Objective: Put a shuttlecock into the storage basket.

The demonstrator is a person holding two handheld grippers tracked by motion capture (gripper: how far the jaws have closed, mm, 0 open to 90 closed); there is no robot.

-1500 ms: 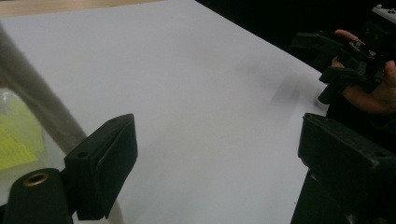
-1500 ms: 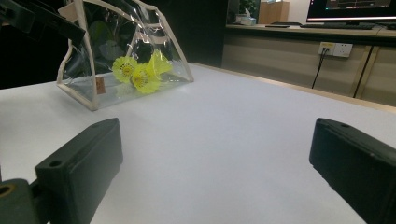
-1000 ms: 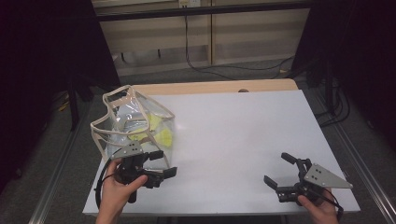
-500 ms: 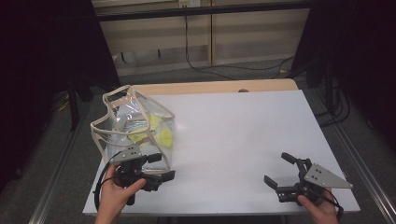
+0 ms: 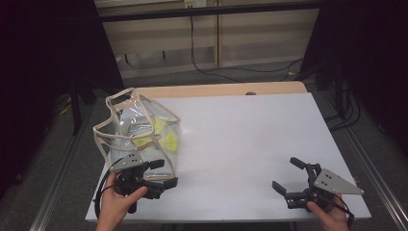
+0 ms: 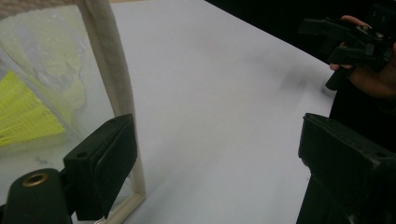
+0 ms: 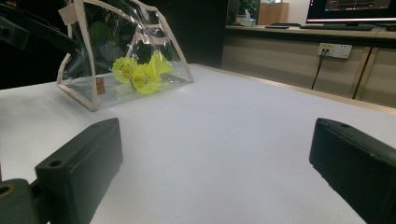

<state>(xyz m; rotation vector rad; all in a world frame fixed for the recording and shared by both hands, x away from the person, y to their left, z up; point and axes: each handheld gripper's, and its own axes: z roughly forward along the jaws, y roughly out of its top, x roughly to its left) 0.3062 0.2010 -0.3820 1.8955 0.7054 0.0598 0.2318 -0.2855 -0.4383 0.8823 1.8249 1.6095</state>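
the left hand-held gripper is held wide open and empty beside the clear bag at the counter's near left, presumably readied for gripping; the right hand-held gripper is likewise open, empty.

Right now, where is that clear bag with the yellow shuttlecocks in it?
In the high view the clear bag stands at the white table's left edge, just beyond the left tool.

Pretty dim room honestly, the white tabletop is the only bright patch and everything around it goes near black. Clear bag catches some glare. Close-up gripper shots are soft, jaws blurry, mild grain overall.
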